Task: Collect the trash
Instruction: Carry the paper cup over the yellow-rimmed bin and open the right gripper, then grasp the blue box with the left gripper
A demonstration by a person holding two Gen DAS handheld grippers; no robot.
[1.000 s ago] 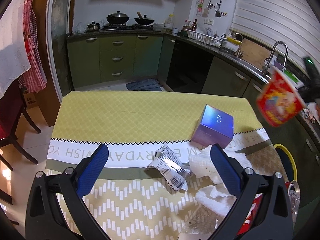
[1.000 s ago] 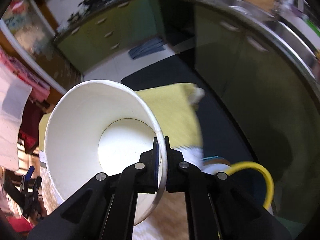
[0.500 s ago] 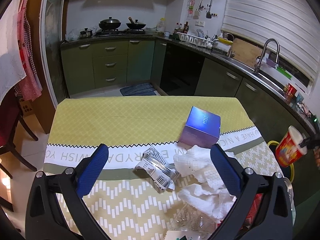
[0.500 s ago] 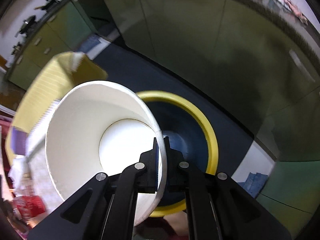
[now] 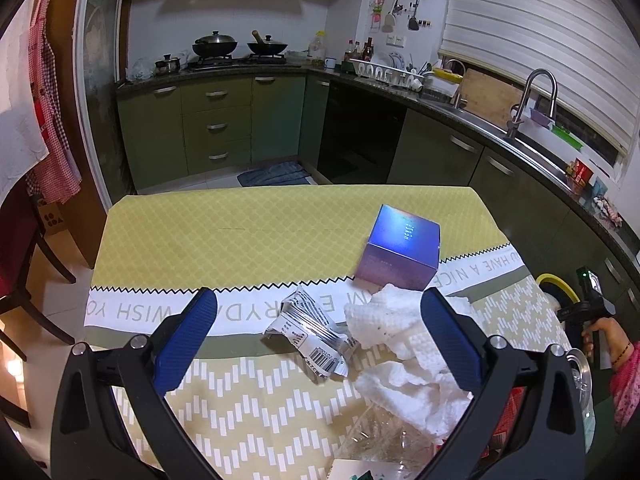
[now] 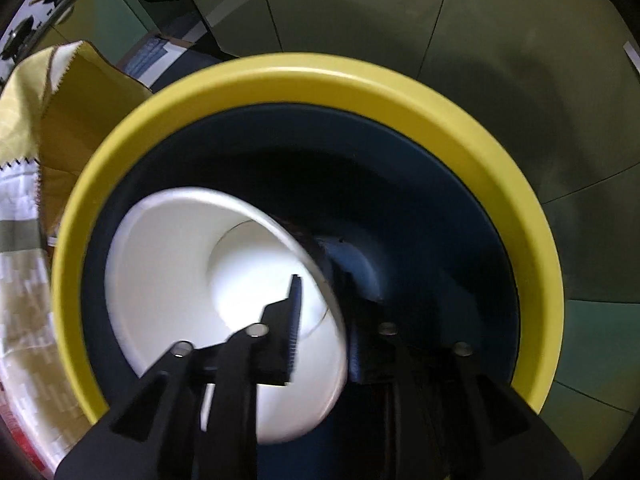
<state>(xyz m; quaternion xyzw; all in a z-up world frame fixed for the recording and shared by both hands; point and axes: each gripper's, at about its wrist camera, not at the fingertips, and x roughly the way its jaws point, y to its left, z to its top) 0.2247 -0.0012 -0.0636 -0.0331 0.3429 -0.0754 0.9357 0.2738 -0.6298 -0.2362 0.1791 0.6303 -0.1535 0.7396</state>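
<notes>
In the right wrist view my right gripper [image 6: 322, 292] is open just over the mouth of a dark blue trash bin with a yellow rim [image 6: 460, 120]. A white paper cup [image 6: 192, 288] sits loose between the parted fingers, dropping into the bin. In the left wrist view my left gripper [image 5: 316, 322] is open and empty above the table. Under it lie a crumpled silver wrapper [image 5: 310, 332], white paper towels [image 5: 400, 340] and a purple box [image 5: 402, 248]. The bin's rim [image 5: 554, 282] and the right gripper's body [image 5: 588, 300] show at the table's right edge.
A yellow patterned tablecloth [image 5: 240, 232] covers the table. Clear plastic [image 5: 388, 440], a red packet [image 5: 516, 400] and a can [image 5: 578, 372] lie at the near right. Green kitchen cabinets [image 5: 216, 124] and a sink counter [image 5: 500, 128] stand behind. A chair [image 5: 24, 248] is at the left.
My right gripper carried the cup from over the table down to the bin, then opened and let the cup go. My left gripper stayed open; its view rose and pulled back slightly.
</notes>
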